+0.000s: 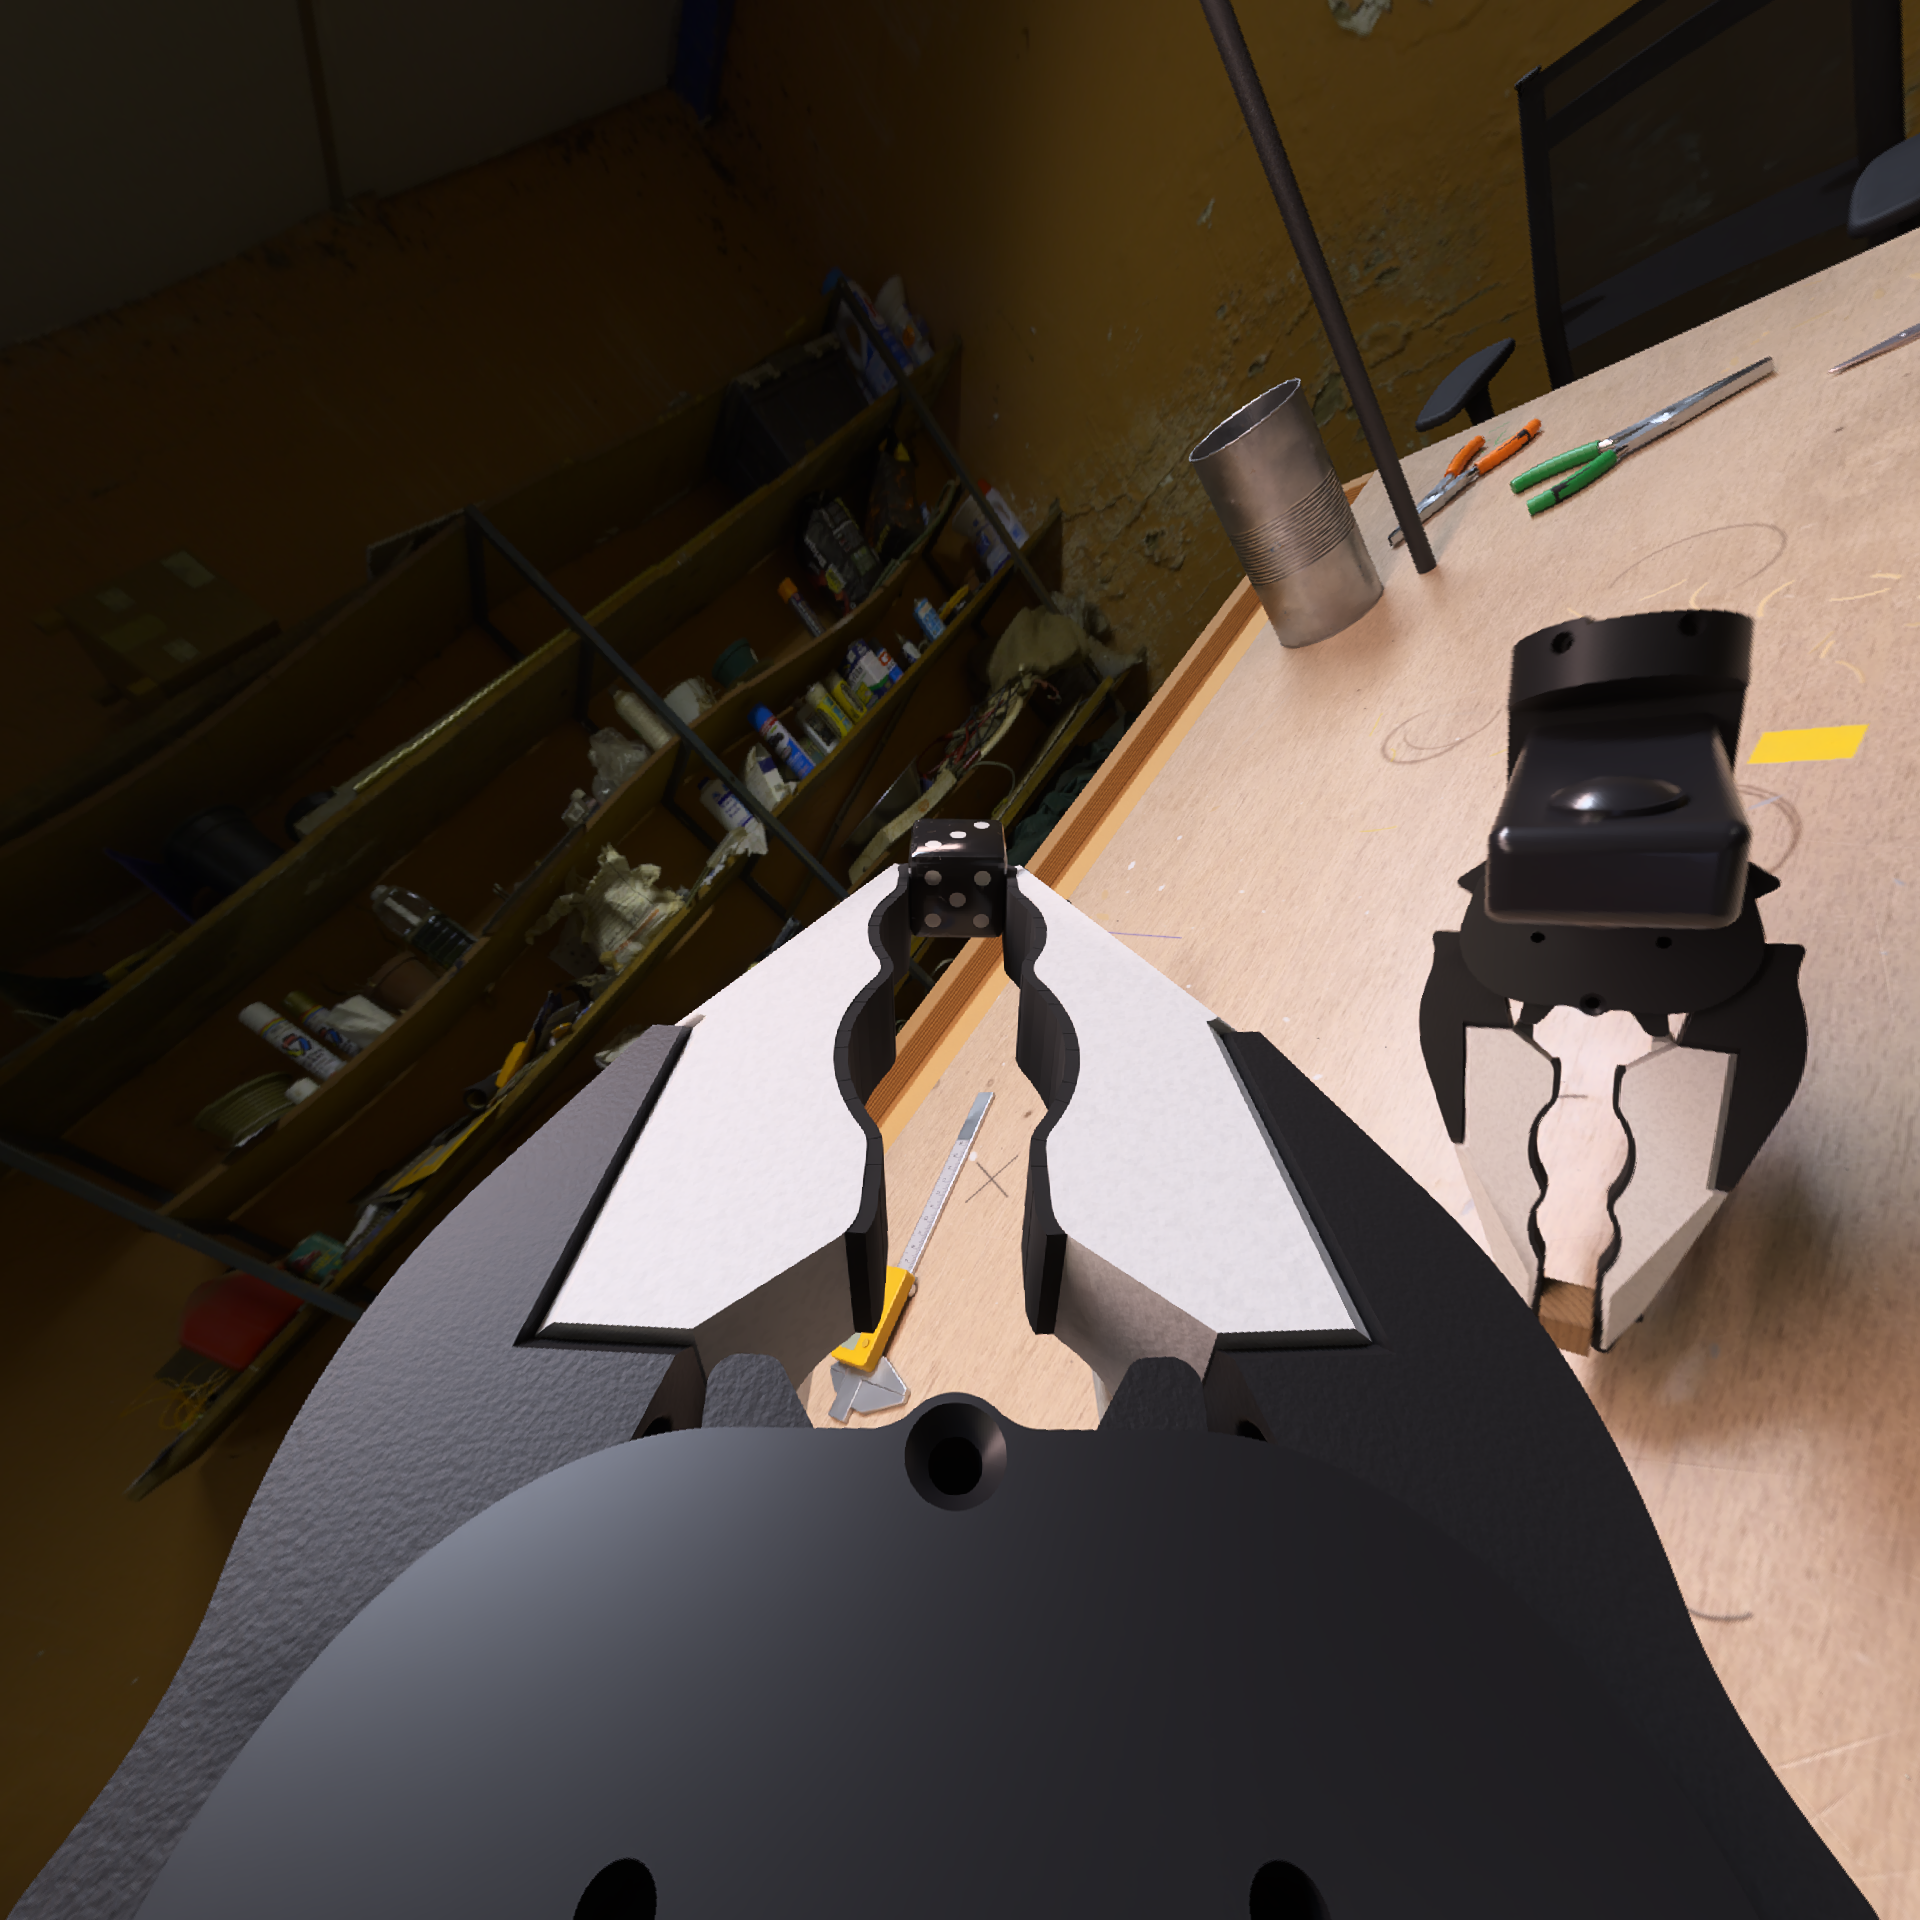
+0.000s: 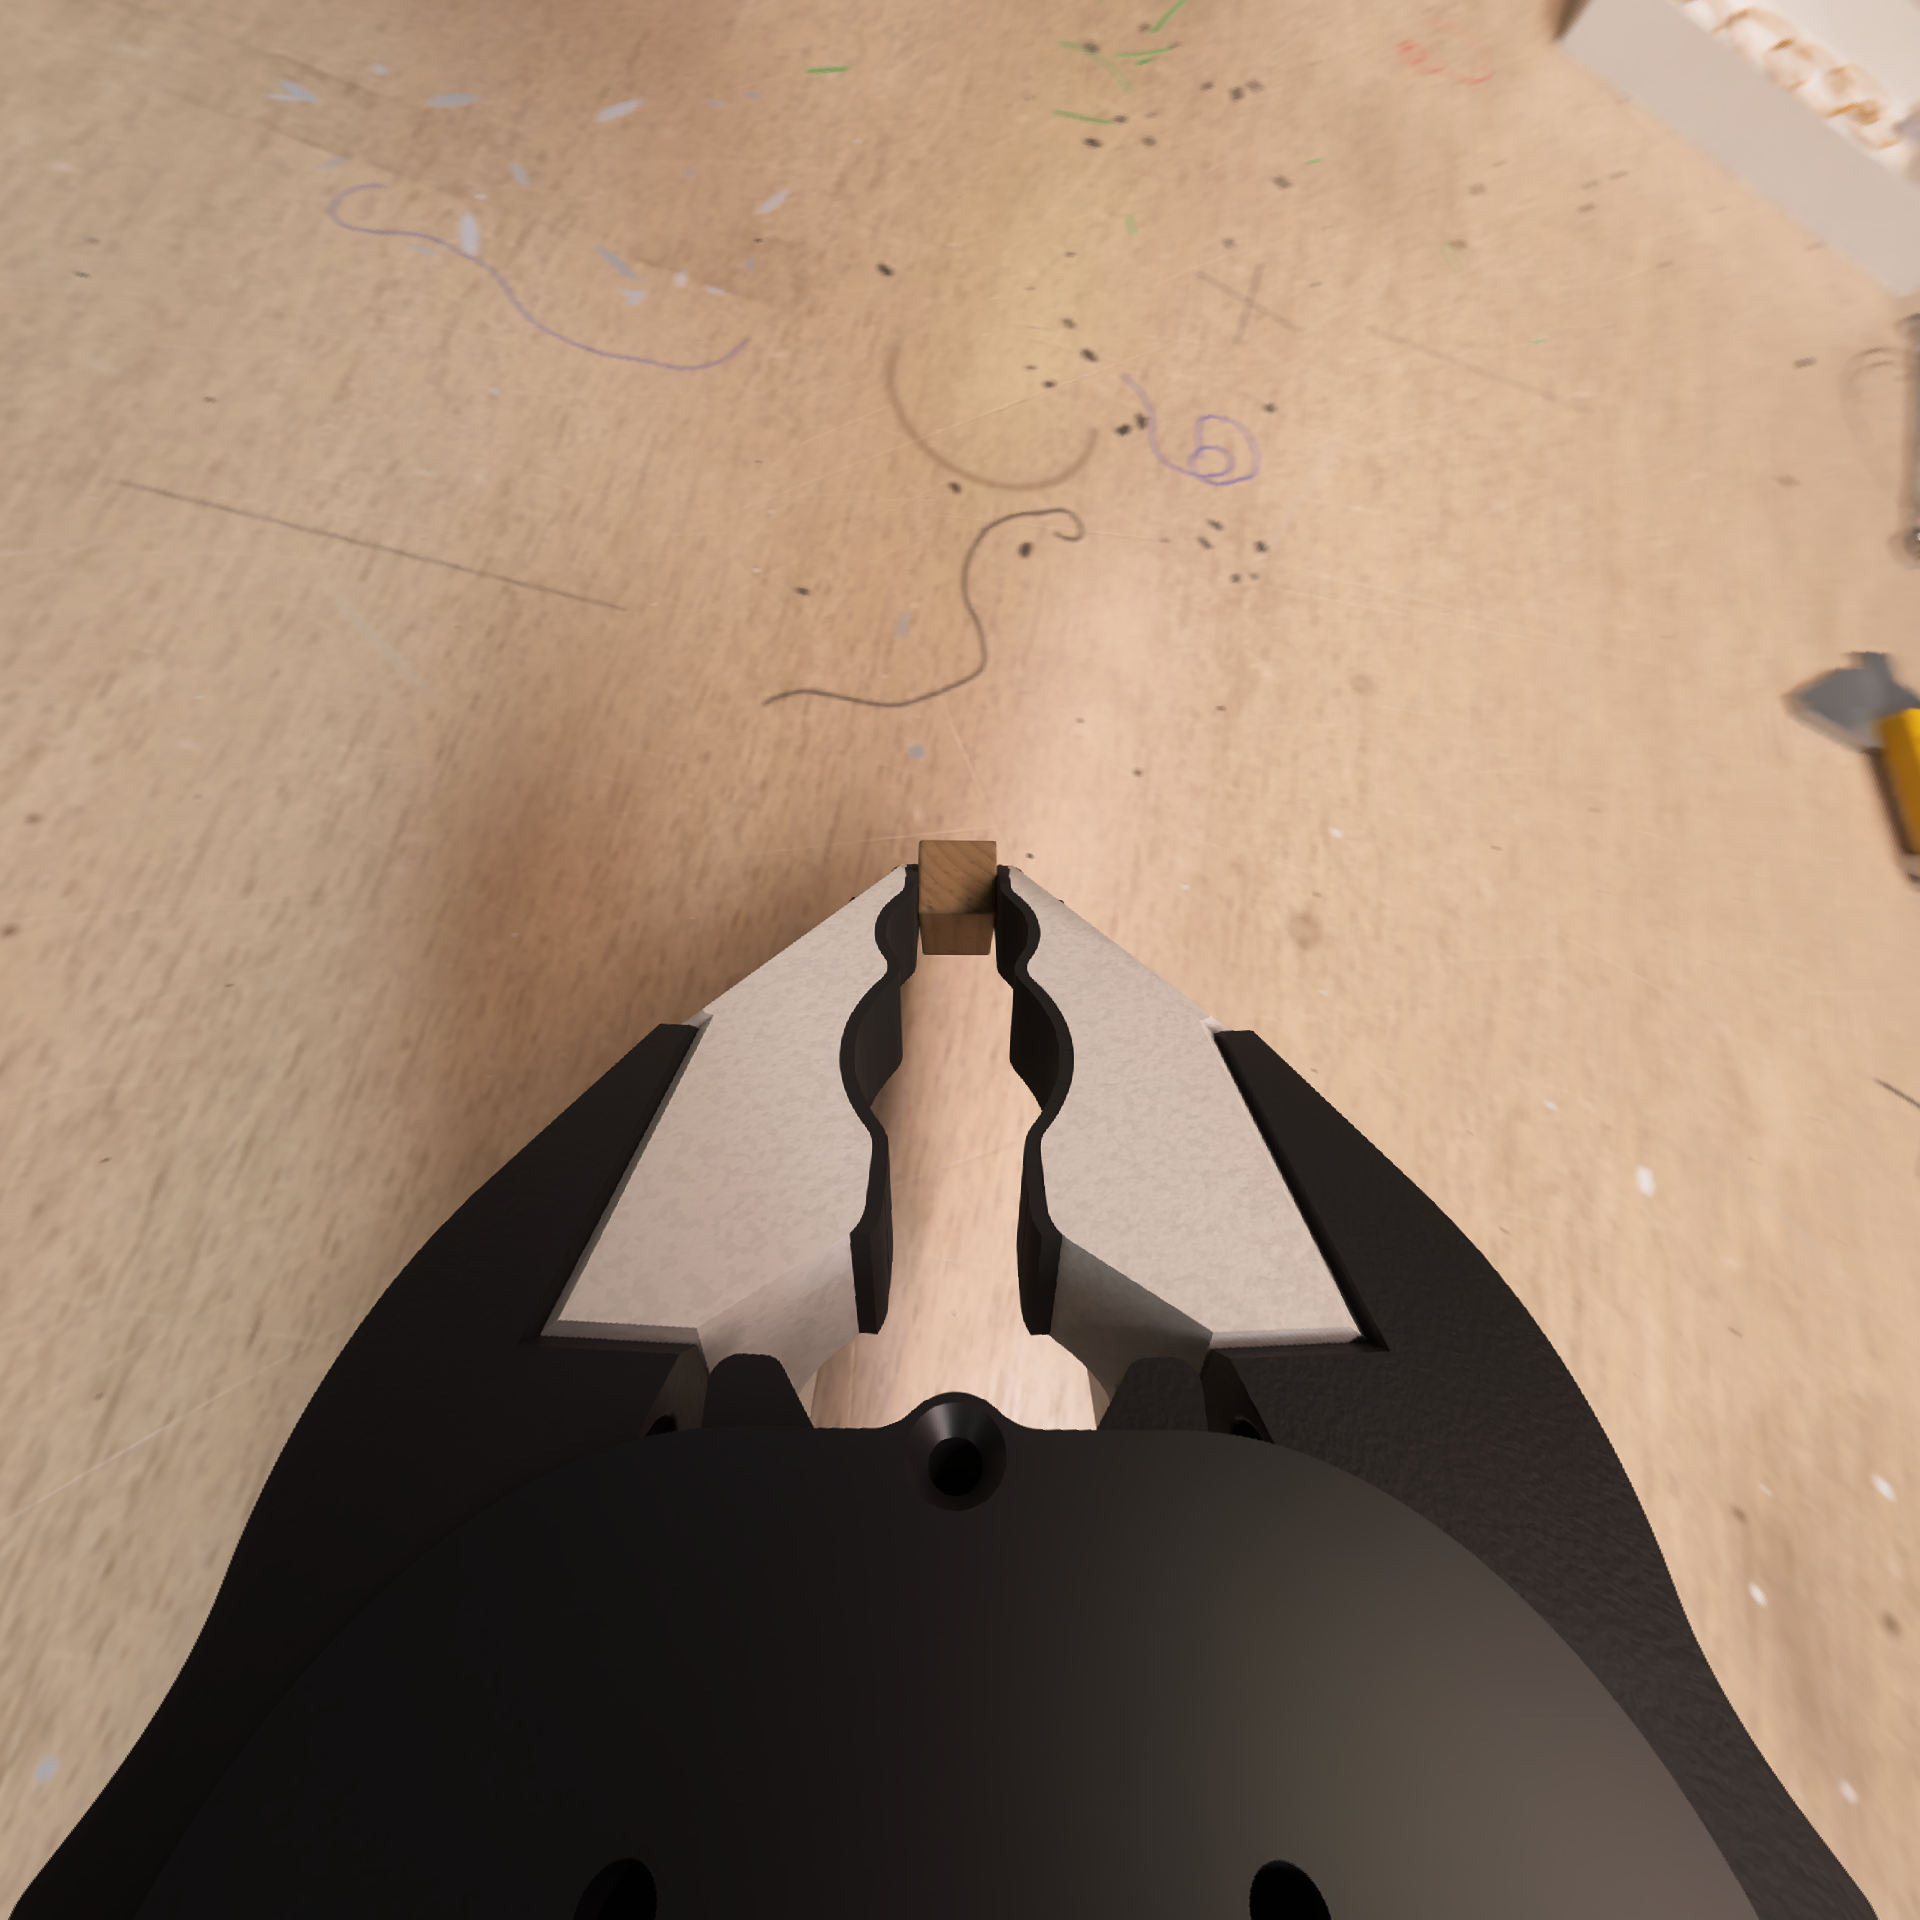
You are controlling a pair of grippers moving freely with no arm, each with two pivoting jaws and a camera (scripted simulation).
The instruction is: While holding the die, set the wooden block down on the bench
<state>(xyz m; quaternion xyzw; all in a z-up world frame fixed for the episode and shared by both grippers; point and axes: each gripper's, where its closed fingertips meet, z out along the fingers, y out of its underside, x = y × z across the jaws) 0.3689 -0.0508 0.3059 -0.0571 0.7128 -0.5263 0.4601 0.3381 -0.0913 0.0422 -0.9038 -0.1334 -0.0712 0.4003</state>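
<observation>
Black white-pipped die (image 1: 956, 878) pinched in left tool (image 1: 956, 883); right tool (image 2: 958, 896) grips small brown wooden block (image 2: 957, 896) just above scuffed plywood tabletop (image 2: 520, 623); next: lower, then release.

Bench (image 1: 1299, 831): pale plywood top, darker wooden edge strip, scuffed, pencil and pen scribbles, paint flecks.

Left wrist view:
- metal can (image 1: 1286, 514) upright near bench edge, 1 o'clock
- thin dark rod (image 1: 1340, 343) standing on bench just beside can
- orange-handled pliers (image 1: 1475, 468), green-handled pliers (image 1: 1569, 473), long steel ruler (image 1: 1704, 395), grouped 2 o'clock, far end
- yellow tape patch (image 1: 1806, 744), 3 o'clock
- yellow-and-steel caliper (image 1: 914, 1268) lying flat near edge, centre, beside pencilled cross

Right wrist view: caliper head (image 2: 1870, 727) at 3 o'clock.
</observation>
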